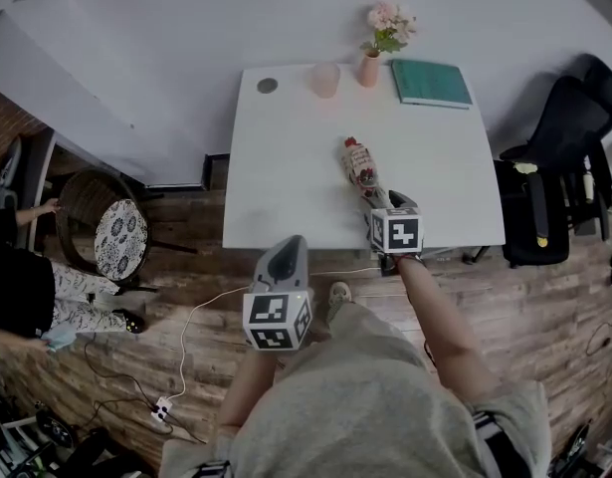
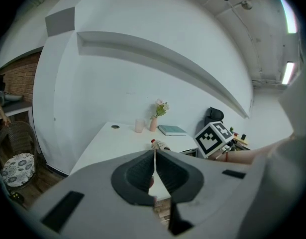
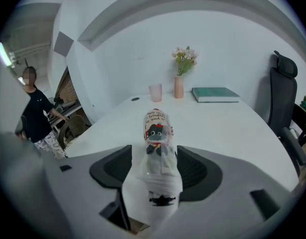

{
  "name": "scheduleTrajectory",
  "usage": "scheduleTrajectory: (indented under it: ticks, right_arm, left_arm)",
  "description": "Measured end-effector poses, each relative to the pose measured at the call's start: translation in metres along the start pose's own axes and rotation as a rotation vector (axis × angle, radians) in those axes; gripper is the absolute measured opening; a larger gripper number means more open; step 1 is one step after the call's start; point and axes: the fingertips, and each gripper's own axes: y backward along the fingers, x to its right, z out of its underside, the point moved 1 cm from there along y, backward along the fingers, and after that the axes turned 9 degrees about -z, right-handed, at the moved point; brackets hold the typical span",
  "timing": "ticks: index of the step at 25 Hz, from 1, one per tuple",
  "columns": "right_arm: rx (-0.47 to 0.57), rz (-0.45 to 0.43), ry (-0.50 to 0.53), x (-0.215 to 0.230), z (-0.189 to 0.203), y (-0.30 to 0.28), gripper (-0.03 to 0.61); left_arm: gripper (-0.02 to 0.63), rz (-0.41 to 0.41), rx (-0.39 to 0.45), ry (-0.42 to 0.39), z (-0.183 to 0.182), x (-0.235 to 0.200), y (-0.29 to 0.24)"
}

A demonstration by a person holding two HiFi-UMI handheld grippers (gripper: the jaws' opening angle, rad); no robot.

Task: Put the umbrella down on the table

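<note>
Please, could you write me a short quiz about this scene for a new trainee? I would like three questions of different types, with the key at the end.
1. Fill in: the vase stands between the pink cup and the green ____.
2. What lies between the jaws of the right gripper? A) the pink cup B) the umbrella C) the vase
3. True or false: the jaws of the left gripper stand wide apart.
Key: 1 book; 2 B; 3 false.
</note>
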Motion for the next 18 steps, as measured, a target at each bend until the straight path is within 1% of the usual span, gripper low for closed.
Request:
scheduleTrajectory:
  ticks: [7, 11, 18]
  right_arm:
    - [0.057, 0.002, 0.002, -0.026, 0.012, 0.036, 0.258]
    - [0.111, 0.003, -0.011, -0.039, 0.016, 0.060, 0.241]
    - [0.172, -0.016, -0.016, -0.066, 0.042, 0.111, 0.189]
  left_arm:
    - [0.011, 0.010, 0.006, -0.006, 0.011, 0.001, 0.031]
    - [0.011, 0.018, 0.016, -0.011, 0.017, 0.004, 0.046]
    - [0.009, 0.036, 0.029, -0.010, 0.038, 0.018, 0.084]
